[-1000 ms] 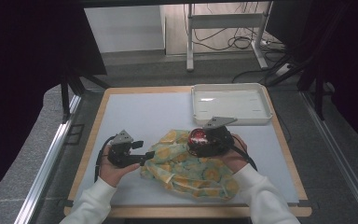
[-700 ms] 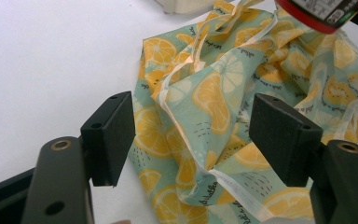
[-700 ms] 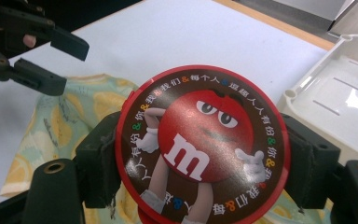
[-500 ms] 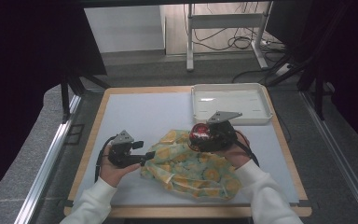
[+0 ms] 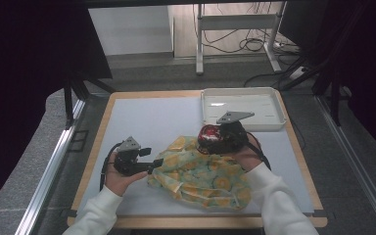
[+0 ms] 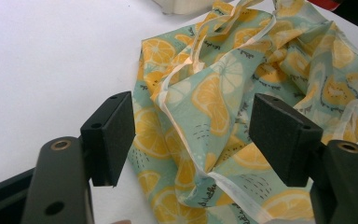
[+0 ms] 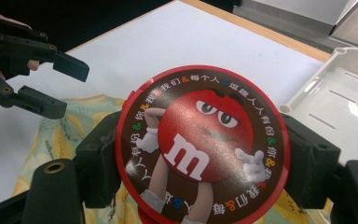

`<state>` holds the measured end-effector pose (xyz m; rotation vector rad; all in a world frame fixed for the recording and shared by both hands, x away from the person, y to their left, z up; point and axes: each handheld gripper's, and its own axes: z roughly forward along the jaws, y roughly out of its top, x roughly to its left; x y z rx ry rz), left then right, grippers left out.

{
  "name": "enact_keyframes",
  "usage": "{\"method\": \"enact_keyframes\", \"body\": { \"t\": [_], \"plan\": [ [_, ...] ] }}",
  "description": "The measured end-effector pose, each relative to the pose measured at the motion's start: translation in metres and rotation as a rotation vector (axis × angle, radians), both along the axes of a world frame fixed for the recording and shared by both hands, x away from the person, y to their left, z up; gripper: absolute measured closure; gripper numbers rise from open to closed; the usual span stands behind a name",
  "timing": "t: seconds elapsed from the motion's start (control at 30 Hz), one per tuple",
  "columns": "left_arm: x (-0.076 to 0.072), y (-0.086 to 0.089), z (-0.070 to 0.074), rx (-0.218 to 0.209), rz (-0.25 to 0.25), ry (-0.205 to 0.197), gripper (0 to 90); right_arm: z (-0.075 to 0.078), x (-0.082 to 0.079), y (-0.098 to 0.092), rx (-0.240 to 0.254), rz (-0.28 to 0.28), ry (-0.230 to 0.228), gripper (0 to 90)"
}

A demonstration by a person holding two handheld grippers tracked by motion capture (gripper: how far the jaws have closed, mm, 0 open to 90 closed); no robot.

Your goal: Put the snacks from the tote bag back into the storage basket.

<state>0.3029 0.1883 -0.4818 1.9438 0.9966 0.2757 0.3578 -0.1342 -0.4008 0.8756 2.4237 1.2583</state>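
A round red candy tin (image 7: 205, 135) with a cartoon face on its lid sits between the pads of my right gripper (image 7: 203, 154), which is shut on its rim. In the high view the right gripper (image 5: 210, 139) holds the tin (image 5: 206, 133) just over the far edge of a crumpled teal cloth bag (image 5: 200, 174) printed with orange slices. My left gripper (image 5: 152, 156) stands open at the bag's left edge. In the left gripper view the bag's white-trimmed hem (image 6: 214, 93) lies between the left gripper's (image 6: 191, 135) spread jaws, untouched by either pad.
A white plastic tray (image 5: 240, 91) stands empty at the table's far right, just beyond the right gripper; its corner (image 7: 335, 93) shows in the right gripper view. The bag lies on a white mat (image 5: 147, 117) on the wood-edged table.
The right gripper has lifted the tin slightly and tilted it toward the tray. The left gripper and the bag have stayed in place.
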Motion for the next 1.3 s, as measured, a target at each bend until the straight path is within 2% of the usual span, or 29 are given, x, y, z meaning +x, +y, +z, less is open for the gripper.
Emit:
{"method": "enact_keyframes", "body": {
  "t": [0.8, 1.3],
  "plan": [
    [0.0, -0.001, 0.0, 0.004, 0.002, -0.004, 31.5, 0.017, 0.015, -0.003, 0.014, 0.006, -0.028, 25.6],
    [0.0, -0.001, 0.0, 0.011, -0.001, -0.005, 31.5, 0.02, 0.034, -0.009, 0.02, -0.027, -0.018, 25.6]
  ]
}}
